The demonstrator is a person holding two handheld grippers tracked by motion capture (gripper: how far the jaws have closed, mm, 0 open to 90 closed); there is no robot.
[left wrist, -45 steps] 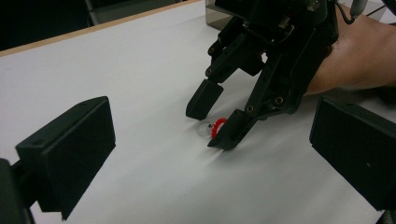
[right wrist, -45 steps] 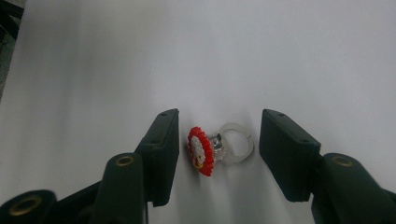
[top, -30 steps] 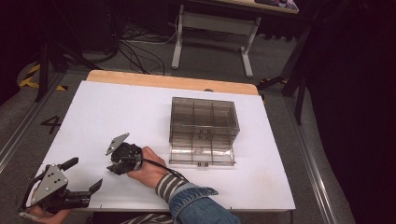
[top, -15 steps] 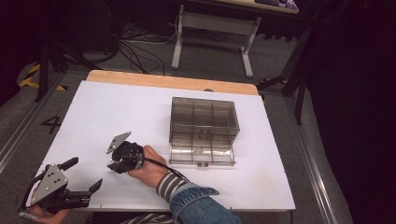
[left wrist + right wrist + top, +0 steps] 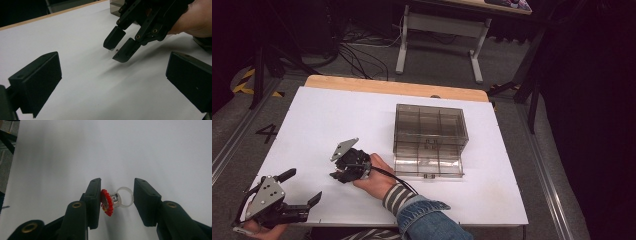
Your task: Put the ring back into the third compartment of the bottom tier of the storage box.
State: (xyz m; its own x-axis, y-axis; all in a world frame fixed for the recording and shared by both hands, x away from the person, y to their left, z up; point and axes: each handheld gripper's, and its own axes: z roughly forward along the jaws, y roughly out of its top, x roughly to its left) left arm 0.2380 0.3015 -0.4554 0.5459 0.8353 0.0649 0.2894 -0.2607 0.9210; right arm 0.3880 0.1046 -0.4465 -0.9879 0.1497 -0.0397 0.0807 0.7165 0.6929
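Your right gripper (image 5: 116,200) has its jaws apart around a small ring (image 5: 117,199) with a red toothed top; the red top touches one jaw, the clear band sits just short of the other, so nothing is clamped yet; against the earlier high views almost nothing has changed, the hand staying low over the white table (image 5: 337,115) near its front edge, left of the middle, which I judge to mean the pick is paused at the closing step; the ring lies on the table between those jaws; the smoked plastic drawer box (image 5: 430,129) stands well apart toward the right, its lowest drawer pulled out; your left gripper (image 5: 302,192) rests at the front left corner, jaws wide and holding nothing; from above your hand covers the ring, and the drawers' contents cannot be made out.
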